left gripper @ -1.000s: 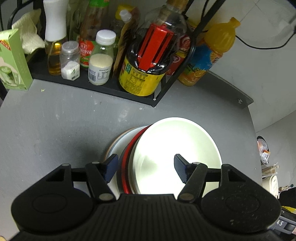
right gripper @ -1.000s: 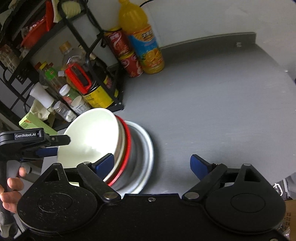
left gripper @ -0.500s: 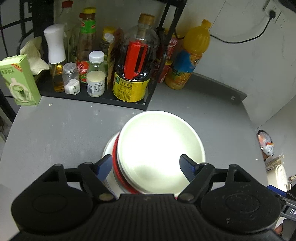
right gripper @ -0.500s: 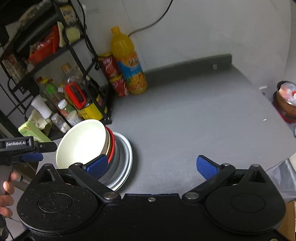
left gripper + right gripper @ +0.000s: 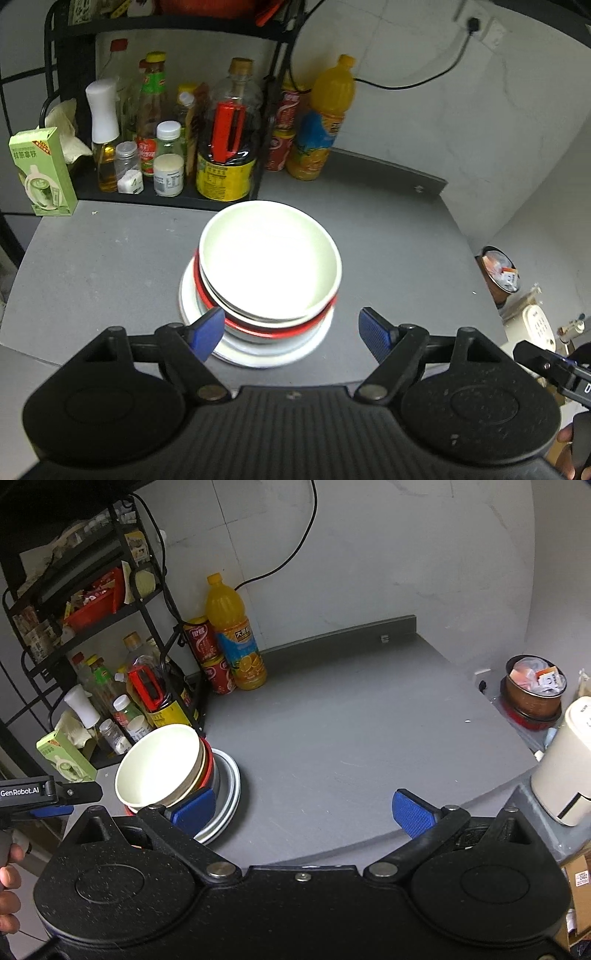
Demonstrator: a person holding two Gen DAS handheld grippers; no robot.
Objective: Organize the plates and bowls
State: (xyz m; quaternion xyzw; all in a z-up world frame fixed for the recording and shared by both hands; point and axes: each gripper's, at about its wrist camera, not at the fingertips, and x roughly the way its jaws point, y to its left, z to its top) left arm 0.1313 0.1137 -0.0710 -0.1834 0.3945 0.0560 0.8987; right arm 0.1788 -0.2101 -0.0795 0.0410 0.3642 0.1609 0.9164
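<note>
Large white ceramic bowl (image 5: pixel 269 266) sitting nested atop red-rimmed bowl (image 5: pixel 273 328) and white plates (image 5: pixel 236 354), mid grey counter (image 5: pixel 388 251). Left gripper (image 5: pixel 291 328), right gripper (image 5: pixel 303 810) both hanging wide, holding nothing. Risk: top bowl looking off-centre; bump tipping stack.

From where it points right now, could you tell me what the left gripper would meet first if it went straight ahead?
Most likely the white bowl topping the stack of dishes, which lies ahead of the open left gripper. Depth is unclear, so it might catch the red bowl beneath first.
</note>
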